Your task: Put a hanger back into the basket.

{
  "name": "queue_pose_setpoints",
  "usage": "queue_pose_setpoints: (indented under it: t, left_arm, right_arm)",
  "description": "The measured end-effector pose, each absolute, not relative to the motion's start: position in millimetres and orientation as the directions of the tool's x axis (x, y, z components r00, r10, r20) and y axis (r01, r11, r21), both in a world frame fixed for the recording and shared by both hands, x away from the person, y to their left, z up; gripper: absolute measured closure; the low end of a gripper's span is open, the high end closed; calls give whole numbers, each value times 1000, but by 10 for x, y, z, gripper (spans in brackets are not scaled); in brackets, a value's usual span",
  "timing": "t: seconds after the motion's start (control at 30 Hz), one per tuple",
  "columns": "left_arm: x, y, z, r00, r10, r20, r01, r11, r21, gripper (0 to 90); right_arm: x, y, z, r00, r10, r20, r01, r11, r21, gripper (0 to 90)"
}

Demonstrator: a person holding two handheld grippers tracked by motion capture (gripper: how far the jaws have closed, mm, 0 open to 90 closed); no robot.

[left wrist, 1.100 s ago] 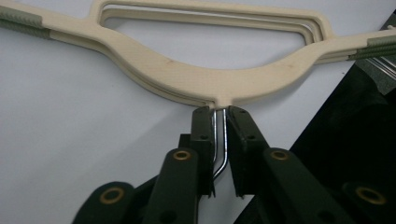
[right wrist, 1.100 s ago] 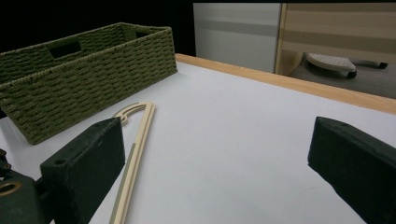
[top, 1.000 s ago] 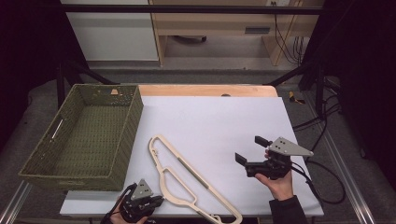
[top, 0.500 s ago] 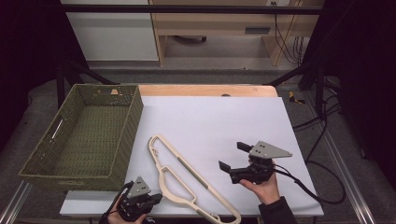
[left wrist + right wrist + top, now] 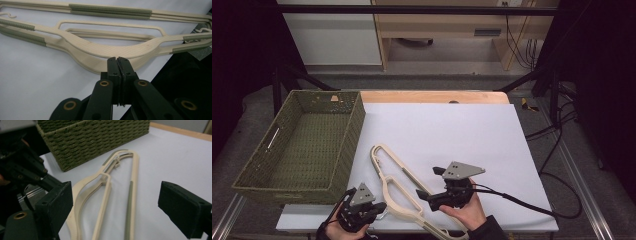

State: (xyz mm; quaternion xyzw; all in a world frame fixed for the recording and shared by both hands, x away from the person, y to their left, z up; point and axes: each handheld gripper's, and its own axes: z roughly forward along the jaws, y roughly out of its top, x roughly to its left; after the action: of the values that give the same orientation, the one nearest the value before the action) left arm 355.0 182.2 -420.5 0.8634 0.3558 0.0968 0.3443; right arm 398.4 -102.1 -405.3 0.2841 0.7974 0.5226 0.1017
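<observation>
Two cream plastic hangers (image 5: 398, 194) with grey ribbed grips lie stacked on the white sheet, running from the centre to the front edge. My left gripper (image 5: 375, 206) is at the front left, its jaws pressed together (image 5: 118, 61) at the upper hanger's neck (image 5: 100, 51), where the hook is hidden. My right gripper (image 5: 430, 183) stands open just right of the hangers. Its jaws (image 5: 115, 205) have just been closing a little. The hangers' long bar (image 5: 130, 202) runs ahead in the gap between them, untouched.
A green woven basket (image 5: 353, 131) stands empty on the left of the table, close to the hangers' far loop, and appears again in the right gripper view (image 5: 95, 137). The white sheet (image 5: 462, 135) covers the table, with a wooden strip along the back. A black cable trails right from the right gripper.
My right gripper has moved left across the sheet to the hangers' side. The left gripper has risen slightly at the hanger's neck.
</observation>
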Motion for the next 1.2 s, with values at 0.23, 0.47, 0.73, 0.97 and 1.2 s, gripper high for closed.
queue_pose_setpoints:
  t: [0.23, 0.47, 0.73, 0.97, 1.2]
  left_arm:
    - [3607, 1728, -3990, 736, 675, -45, 538, -543, 645, 884]
    - [3653, 1663, -3881, 740, 672, -30, 531, -556, 639, 884]
    - [3675, 1627, -3842, 740, 672, -26, 530, -559, 638, 884]
    - [3684, 1629, -3861, 741, 671, -29, 532, -560, 636, 884]
    - [3688, 1626, -3864, 737, 675, -34, 537, -554, 636, 884]
  right_arm:
    - [3942, -779, -4114, -835, 539, 112, 341, 347, 874, 164]
    - [3921, -648, -4125, -848, 519, 110, 342, 377, 861, 204]
    - [3888, -464, -4229, -880, 467, 86, 321, 453, 832, 316]
    - [3879, -351, -4392, -895, 441, 69, 317, 518, 794, 491]
    - [3876, -332, -4429, -895, 442, 56, 316, 539, 781, 645]
